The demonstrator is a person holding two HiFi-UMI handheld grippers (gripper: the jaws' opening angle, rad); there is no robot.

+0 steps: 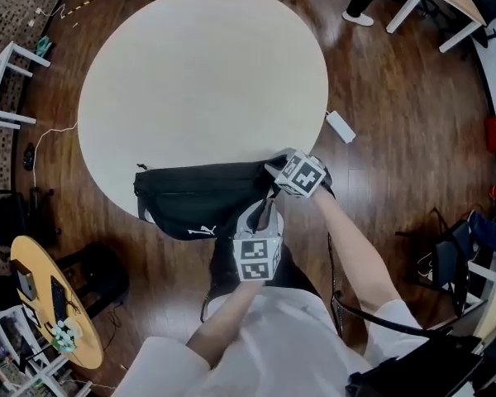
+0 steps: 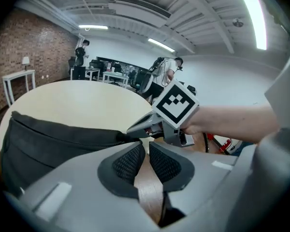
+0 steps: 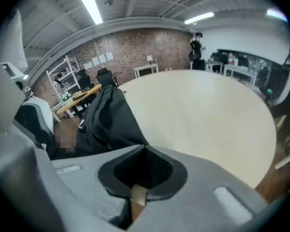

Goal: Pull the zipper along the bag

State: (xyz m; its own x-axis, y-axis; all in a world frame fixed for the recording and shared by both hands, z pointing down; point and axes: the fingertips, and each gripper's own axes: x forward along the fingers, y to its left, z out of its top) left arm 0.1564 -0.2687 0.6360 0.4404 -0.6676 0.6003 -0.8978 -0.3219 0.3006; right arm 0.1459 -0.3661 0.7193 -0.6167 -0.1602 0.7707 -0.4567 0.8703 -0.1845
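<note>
At the near edge of the round table (image 1: pixel 198 73) lies the black bag (image 1: pixel 194 197), its lower part hanging over the rim. Its zipper pull is too small to pick out. The right gripper (image 3: pixel 144 152) has its jaws closed together, tips against the bag's right end; whether they pinch any cloth I cannot tell. The left gripper (image 2: pixel 146 149) stands just beside that end, jaws a narrow slit apart, with only floor showing between them. Without a firm hold on that end, a tug on the zipper would likely drag the whole bag across or off the table. The narrow jaws could also miss the zipper pull and catch cloth instead.
</note>
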